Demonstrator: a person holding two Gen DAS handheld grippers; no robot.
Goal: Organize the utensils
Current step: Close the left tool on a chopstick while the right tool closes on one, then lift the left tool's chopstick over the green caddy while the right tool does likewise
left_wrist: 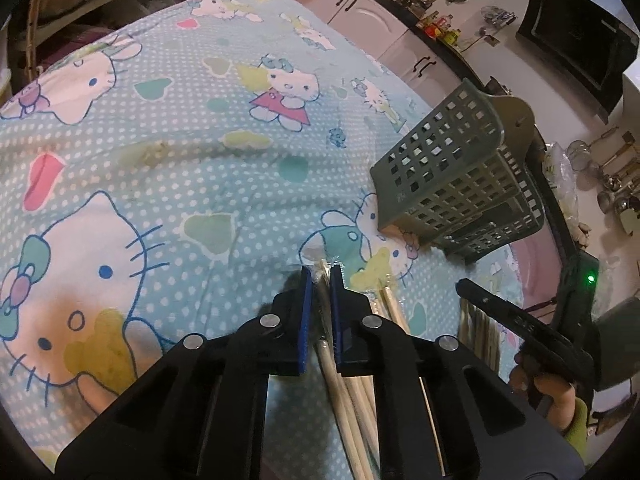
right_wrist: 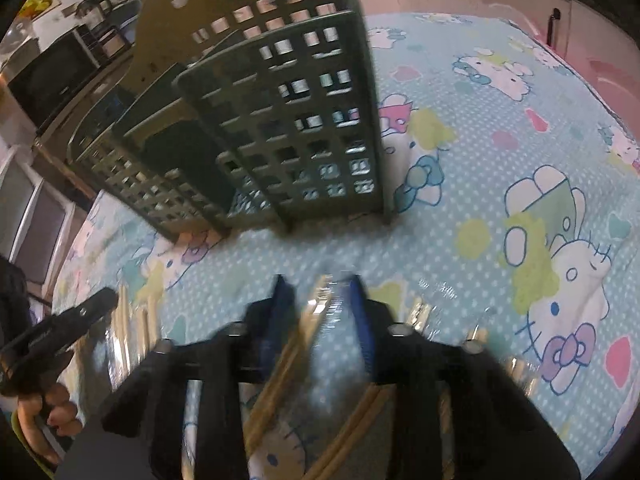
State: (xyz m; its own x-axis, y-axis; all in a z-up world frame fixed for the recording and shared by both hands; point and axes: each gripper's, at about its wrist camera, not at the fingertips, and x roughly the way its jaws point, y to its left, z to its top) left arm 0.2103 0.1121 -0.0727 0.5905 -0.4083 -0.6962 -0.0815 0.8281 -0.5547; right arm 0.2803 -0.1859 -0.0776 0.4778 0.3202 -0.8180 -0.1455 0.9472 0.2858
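**Chopsticks being gathered for the holder**

Chopsticks (left_wrist: 352, 396) lie in a loose bunch on the cartoon-cat cloth (left_wrist: 168, 160), some still in clear wrappers, running from 6 o'clock toward the middle of the left wrist view. The left gripper (left_wrist: 320, 280) has its blue pads pinched on one wrapped stick near its tip. The right gripper (right_wrist: 320, 292) has narrowed around another wrapped stick; blur hides whether its pads press on it, so I cannot tell if it holds

The step in hand looks like the pickup. Next, each stick would need lifting clear of the bunch, then tipping upright over the green holder (left_wrist: 456, 176), which stands at 2 o'clock in the left view and at 12 o'clock in the right, near but apart from the sticks

Soft, rumpled cloth covers the surface. Pink cabinets (left_wrist: 372, 12), a dark counter with jars and a black microwave (left_wrist: 576, 52) ring the room
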